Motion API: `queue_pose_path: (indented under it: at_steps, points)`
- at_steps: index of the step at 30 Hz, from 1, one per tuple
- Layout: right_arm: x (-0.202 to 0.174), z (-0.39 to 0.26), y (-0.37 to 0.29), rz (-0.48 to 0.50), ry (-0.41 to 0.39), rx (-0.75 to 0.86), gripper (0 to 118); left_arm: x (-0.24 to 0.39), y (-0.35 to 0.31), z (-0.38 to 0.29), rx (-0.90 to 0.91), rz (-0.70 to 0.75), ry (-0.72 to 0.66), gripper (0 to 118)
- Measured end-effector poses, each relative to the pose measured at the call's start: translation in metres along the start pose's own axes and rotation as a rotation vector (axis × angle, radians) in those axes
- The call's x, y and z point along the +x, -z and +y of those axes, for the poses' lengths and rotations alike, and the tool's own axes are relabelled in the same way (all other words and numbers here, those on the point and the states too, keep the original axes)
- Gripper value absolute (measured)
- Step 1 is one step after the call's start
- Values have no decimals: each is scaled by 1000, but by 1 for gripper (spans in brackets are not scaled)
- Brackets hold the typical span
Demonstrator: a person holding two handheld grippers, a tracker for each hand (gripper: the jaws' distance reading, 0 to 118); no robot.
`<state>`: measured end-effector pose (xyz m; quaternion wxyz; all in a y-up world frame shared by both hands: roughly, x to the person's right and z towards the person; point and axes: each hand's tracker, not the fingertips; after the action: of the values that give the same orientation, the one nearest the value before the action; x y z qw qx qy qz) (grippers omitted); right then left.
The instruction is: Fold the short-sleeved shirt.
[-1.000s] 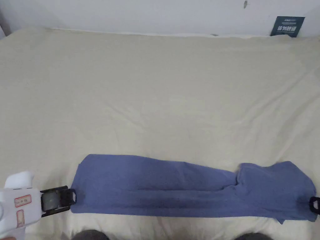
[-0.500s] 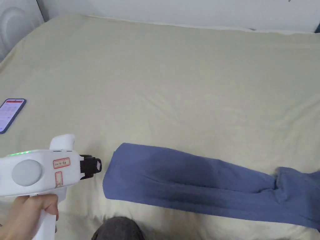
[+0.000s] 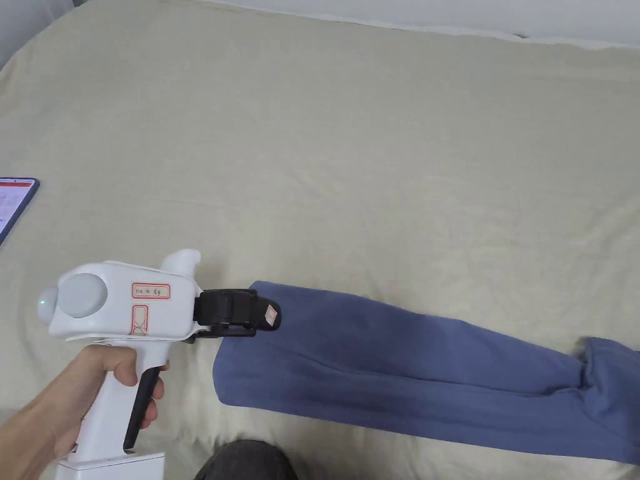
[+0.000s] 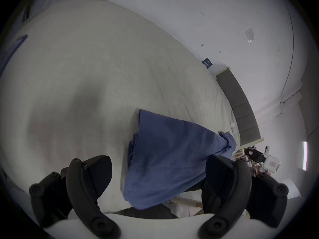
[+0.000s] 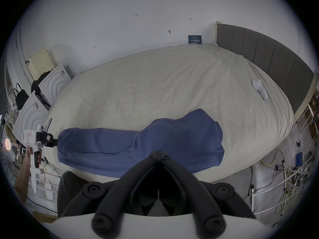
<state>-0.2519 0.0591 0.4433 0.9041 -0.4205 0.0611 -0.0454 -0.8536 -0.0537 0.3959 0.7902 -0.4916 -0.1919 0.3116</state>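
Observation:
The blue short-sleeved shirt lies folded into a long narrow strip along the near edge of the bed. A hand holds my white left gripper just above the strip's far left corner. In the left gripper view its jaws stand wide apart, so the left gripper is open, with the shirt lying ahead between them. My right gripper is shut with nothing between its jaws, held back from the sleeve end of the shirt. The left gripper view shows the right gripper beyond the bed's edge.
A phone lies on the sheet at the far left. A white controller rests near the grey headboard. Cables trail on the floor at the right. The person's dark knee is against the bed's near edge.
The head camera has swung left. My left gripper has lifted off the strip's near left corner, pulled back, then come in over its far left corner.

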Motion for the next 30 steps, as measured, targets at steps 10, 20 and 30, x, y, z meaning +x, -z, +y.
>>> queue_pose_path:
  at_steps: [10, 20, 30]
  points:
    - [-2, 6, 4, -21, -7, -5, 1, -21, 23, 16, 9, -198, -102, 51]
    - [-7, 13, 15, 10, -29, -14, 1, -28, 1, 14, 110, -129, -128, 11]
    - [-16, 31, 24, 59, -65, 13, 1, -53, -105, 9, 218, 165, -220, 11]
